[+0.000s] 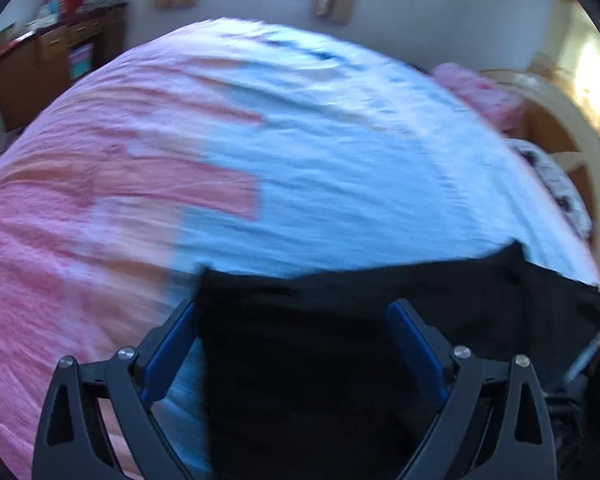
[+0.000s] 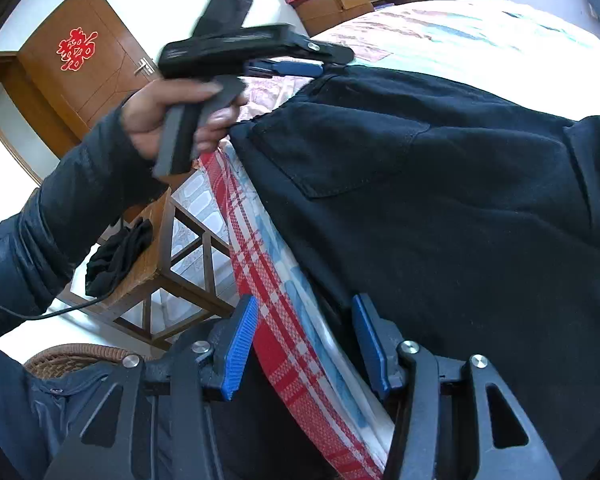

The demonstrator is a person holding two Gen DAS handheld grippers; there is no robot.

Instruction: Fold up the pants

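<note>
— Across the near edge of the bed (image 1: 340,140), what lies there?
— Black pants (image 2: 440,200), spread on the pink and blue sheet (image 1: 100,220), back pocket (image 2: 340,148) up, one end hanging past the mattress.
— And the left gripper (image 1: 294,316)?
— Fingers wide apart above the pants, holding nothing.
— The right gripper (image 2: 304,312)?
— Also spread apart, at the bed's edge over the red checked cloth (image 2: 284,320), gripping nothing.

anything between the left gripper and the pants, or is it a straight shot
Nothing visible blocks it. The left gripper has its jaws open right over the black pants, which lie on the bed. The right gripper is open too, near the bed edge, off to the side.
</note>
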